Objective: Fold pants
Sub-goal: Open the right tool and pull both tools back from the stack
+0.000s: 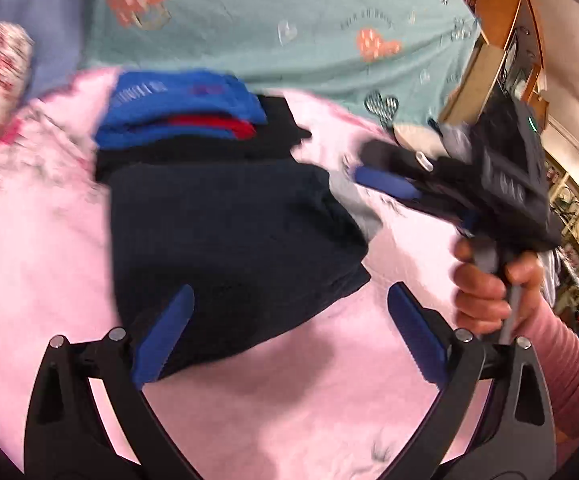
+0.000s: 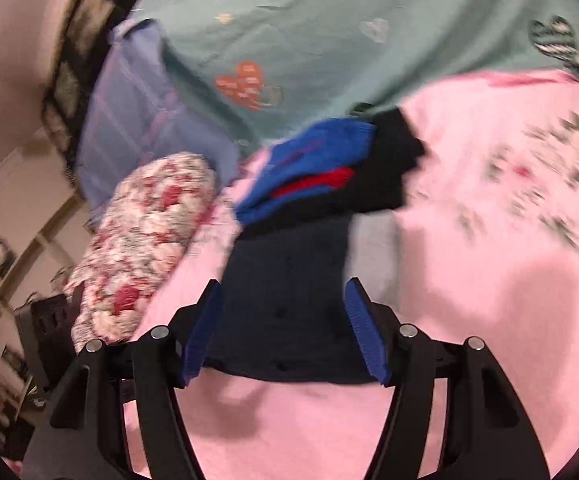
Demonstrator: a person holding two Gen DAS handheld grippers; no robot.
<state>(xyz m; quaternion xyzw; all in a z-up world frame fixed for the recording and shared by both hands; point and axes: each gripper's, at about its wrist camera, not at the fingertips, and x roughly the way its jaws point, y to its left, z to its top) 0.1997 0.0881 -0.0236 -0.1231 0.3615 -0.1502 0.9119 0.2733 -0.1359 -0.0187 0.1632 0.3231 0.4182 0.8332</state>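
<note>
Your folded navy pants (image 1: 225,236) lie mid-bed on the pink blanket (image 1: 297,408), bare blanket on 3 sides. Both the left hand-held gripper (image 1: 289,344) and right hand-held gripper (image 2: 285,332) hang released. Motion blur hides the far stack's (image 2: 313,168) edges.

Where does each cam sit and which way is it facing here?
Left wrist: sits on the left gripper, looking forward and down along its open fingers at the folded navy pants on the pink blanket; the right hand holding the right gripper shows at right.
Right wrist: sits on the right gripper, open, facing the same pants from their near edge; no hand in view.
Shared: pants, blue garment, pink blanket, teal sheet.
</note>
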